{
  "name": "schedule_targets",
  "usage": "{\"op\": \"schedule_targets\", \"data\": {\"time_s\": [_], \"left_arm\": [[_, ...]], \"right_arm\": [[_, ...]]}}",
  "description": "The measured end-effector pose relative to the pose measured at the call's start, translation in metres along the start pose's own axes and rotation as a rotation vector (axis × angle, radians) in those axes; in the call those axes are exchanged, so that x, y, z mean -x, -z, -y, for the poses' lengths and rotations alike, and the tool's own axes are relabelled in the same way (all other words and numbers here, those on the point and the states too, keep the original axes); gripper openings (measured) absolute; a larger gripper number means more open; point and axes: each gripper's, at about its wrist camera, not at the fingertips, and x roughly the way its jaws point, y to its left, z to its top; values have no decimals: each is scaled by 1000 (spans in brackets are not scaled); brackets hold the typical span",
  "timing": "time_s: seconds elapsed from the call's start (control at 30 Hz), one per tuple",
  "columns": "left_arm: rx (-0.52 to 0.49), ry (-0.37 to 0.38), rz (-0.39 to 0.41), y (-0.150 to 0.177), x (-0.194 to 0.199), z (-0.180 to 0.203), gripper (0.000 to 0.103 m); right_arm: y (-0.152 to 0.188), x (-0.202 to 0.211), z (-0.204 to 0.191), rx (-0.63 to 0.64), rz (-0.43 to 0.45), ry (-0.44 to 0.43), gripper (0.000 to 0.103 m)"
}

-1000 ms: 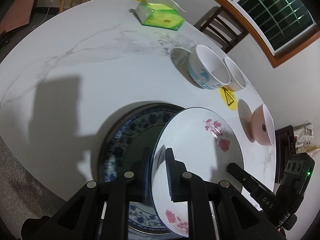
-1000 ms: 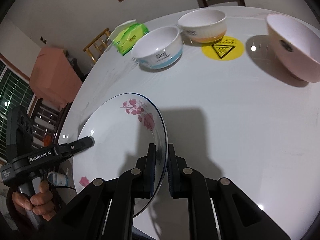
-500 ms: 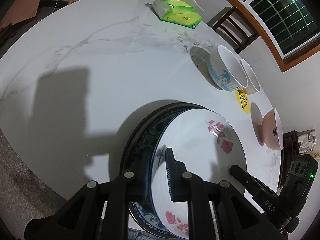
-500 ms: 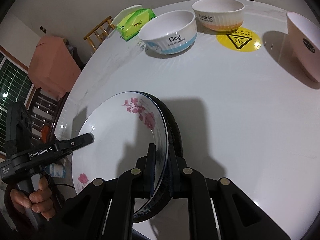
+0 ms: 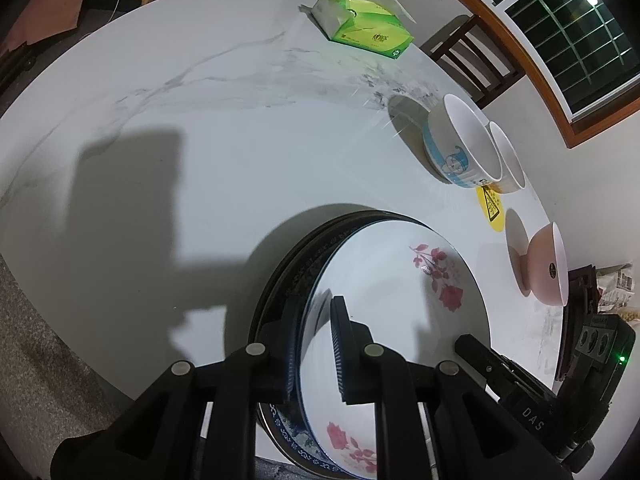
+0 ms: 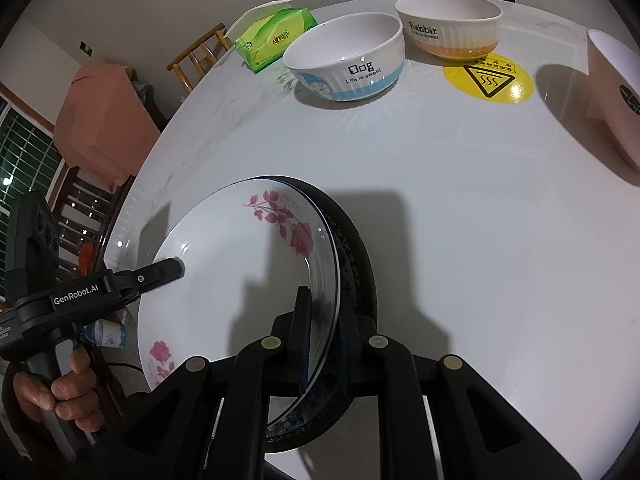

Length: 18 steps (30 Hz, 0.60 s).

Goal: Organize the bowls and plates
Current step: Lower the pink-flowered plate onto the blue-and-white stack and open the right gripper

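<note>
Left matte-black two-finger gripper [image 5: 316, 344]: angular linkage arms, four round silver pivot screws, fine ribbing along the inner pad edge. Seen from the right wrist view, its body carries white "GenRobot.AI" lettering; a bare hand [image 6: 60, 392] wraps the black pistol handle.

Right matte-black two-finger gripper [image 6: 324, 340]: same linkage, brass-toned pivot screws. In the left view, white "DAS" lettering and a green indicator light.

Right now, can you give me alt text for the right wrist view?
The right gripper clamps the rim of a white floral plate over a dark patterned plate, with the left gripper on its far rim. Beyond them, three bowls and a green tissue pack sit on the white table.
</note>
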Motion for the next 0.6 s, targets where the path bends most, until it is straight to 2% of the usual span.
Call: {"op": "schedule_targets", "data": {"time_s": [0.6], "left_arm": [[-57, -102, 15, 3, 1, 13, 17]], "right_arm": [[2, 0, -20, 89, -5, 87, 25]]}}
